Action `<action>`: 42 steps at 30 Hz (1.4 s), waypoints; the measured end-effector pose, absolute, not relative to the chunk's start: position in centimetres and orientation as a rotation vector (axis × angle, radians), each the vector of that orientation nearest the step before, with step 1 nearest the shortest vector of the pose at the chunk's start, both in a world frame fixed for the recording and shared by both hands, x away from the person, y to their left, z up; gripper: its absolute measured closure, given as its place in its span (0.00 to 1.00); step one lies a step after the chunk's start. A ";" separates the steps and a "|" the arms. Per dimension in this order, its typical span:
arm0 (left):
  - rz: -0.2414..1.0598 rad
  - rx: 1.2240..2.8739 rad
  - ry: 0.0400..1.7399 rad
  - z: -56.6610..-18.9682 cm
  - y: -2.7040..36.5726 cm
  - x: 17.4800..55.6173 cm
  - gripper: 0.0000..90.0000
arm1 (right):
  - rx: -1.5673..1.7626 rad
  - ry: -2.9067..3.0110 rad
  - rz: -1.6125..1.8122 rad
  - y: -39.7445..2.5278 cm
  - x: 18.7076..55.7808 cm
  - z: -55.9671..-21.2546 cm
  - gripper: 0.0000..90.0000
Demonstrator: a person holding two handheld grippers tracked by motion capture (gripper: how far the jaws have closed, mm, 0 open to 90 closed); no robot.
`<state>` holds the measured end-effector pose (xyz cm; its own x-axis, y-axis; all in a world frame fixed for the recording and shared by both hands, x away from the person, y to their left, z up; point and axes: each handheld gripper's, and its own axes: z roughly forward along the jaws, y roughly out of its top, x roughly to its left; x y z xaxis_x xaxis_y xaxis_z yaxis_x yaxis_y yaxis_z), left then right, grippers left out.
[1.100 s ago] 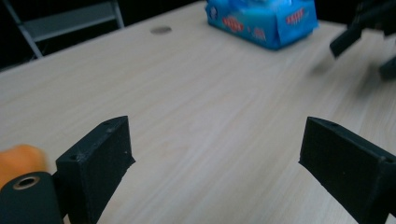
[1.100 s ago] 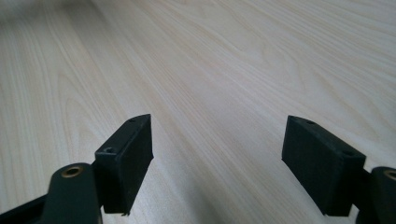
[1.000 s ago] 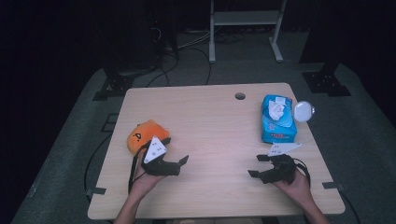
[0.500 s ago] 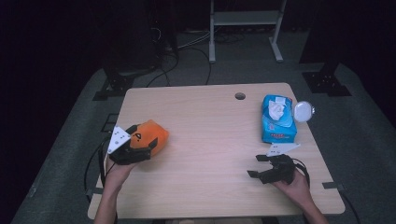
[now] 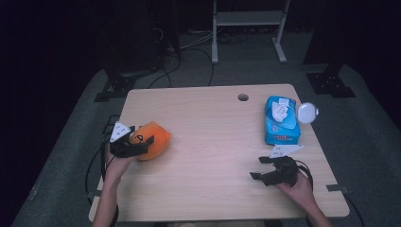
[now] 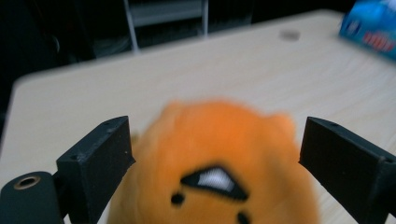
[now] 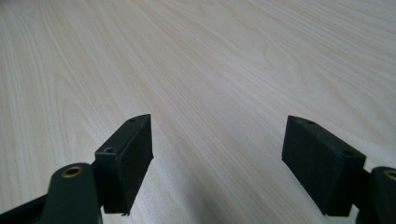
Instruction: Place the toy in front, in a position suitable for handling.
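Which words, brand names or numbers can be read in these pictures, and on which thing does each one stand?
No text can be read.
Blue tissue pack: red print on its side, too small in the high view and blurred in the left gripper view.
Orange plush toy: a face, no letters.
Wooden table: no writing.

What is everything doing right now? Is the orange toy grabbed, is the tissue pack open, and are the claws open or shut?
Orange plush toy: on the table, between the left jaws, not squeezed.
Left gripper: open, jaws either side of the toy.
Right gripper: open, holds nothing, low over the table.
Blue tissue pack: lying flat, lid flipped open, tissue sticking out.
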<state>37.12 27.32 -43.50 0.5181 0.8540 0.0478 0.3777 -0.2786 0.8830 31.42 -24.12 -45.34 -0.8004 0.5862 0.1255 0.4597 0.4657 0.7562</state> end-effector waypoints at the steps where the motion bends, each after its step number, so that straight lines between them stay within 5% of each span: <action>1: 0.690 1.875 1.009 -44.1 27.3 37.1 0.13 | 0.917 2.556 1.246 -24.1 31.4 -45.3 0.26; 22: 0.710 1.790 1.016 -43.8 27.2 36.2 0.43 | 0.903 2.539 1.255 -24.2 30.9 -45.0 0.26; 36: 0.636 1.619 0.983 -41.5 27.5 35.1 0.47 | 0.896 2.525 1.266 -24.5 30.8 -44.7 0.26; 42: 0.584 1.619 0.864 -40.1 24.5 34.6 0.47 | 0.915 2.529 1.262 -24.6 31.1 -44.9 0.26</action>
<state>34.55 24.54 -40.06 0.6048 0.7926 -0.0774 0.2244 -0.0764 0.9715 31.10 -24.62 -44.85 -0.7973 0.5926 0.1151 0.4483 0.4535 0.7703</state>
